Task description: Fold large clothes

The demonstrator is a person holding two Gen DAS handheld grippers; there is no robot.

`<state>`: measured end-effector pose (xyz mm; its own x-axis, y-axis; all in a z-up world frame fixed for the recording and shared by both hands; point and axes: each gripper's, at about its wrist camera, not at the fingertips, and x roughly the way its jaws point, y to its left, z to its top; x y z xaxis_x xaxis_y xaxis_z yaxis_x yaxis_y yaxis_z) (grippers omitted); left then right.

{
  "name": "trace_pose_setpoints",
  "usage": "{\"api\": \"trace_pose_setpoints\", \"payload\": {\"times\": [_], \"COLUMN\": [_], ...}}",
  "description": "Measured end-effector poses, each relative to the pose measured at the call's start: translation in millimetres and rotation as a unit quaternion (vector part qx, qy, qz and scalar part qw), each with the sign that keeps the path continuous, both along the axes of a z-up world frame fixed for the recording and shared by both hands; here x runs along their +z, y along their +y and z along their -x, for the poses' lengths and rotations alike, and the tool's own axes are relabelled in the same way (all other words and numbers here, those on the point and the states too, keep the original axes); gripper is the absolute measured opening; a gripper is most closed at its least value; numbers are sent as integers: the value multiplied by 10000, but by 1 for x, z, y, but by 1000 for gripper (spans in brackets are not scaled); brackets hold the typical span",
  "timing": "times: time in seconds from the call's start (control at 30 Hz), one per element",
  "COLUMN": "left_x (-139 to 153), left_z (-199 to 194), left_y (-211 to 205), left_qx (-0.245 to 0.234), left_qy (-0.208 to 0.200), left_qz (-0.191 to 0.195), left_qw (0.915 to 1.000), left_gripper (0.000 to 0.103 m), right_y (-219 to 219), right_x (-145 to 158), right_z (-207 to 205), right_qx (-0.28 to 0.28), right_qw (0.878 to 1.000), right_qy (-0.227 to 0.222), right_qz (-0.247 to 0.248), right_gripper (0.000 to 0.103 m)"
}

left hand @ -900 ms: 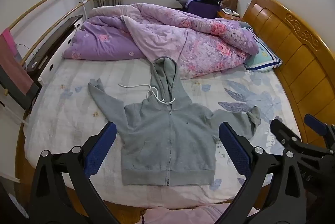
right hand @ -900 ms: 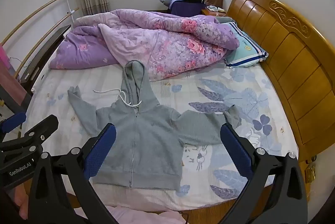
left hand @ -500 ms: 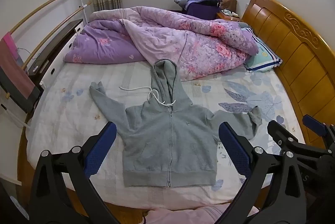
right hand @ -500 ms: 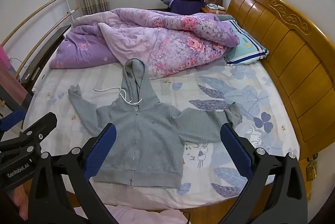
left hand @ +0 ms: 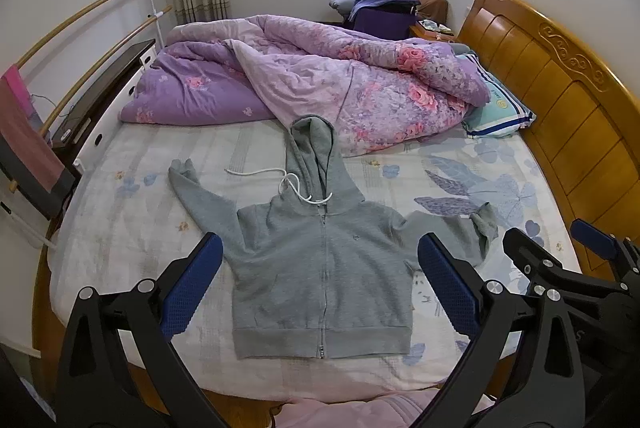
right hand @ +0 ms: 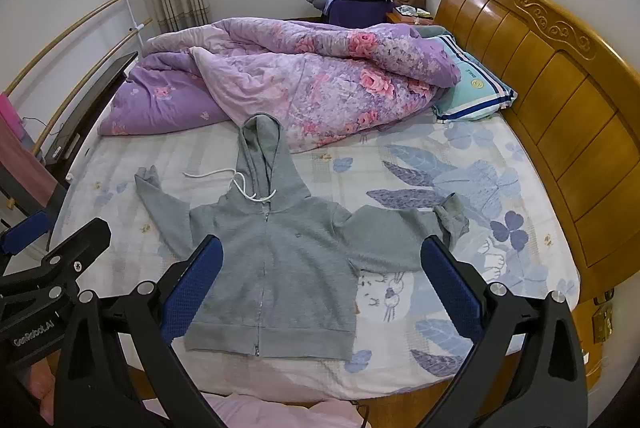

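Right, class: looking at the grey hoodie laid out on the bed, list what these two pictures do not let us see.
- Hoodie back: both views, it lies face up.
- Small chest logo: too small to read.
- Right sleeve cuff: right wrist view, folded over on itself.
- Pillow: both views, partly under the quilt.
- Bed's near edge: hidden behind the left gripper and right gripper.

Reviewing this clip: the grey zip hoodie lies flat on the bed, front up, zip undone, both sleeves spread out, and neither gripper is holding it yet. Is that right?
One detail is off: the grey zip hoodie is zipped closed, not undone, as the left wrist view shows. The rest stands: it lies front up on the bed with sleeves spread, and neither gripper holds it.
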<state>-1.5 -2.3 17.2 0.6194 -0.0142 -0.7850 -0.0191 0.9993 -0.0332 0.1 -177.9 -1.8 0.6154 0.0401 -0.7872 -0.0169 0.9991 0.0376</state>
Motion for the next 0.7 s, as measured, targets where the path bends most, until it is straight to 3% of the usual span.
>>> {"api": "trace_pose_setpoints", "payload": {"times": [0.7], "left_x": [1], "left_z": [2], "left_y": [-1], "left_qx": [27], "left_qy": [14], "left_qz": [-36], "left_qw": [10000], "left_gripper": [98], "right_y": [1], "right_x": [-5], "right_z": [-3], "right_qx": [87], "right_qw": [9999], "right_qy": [77], "right_qz": [-68], "right_gripper": [96]}}
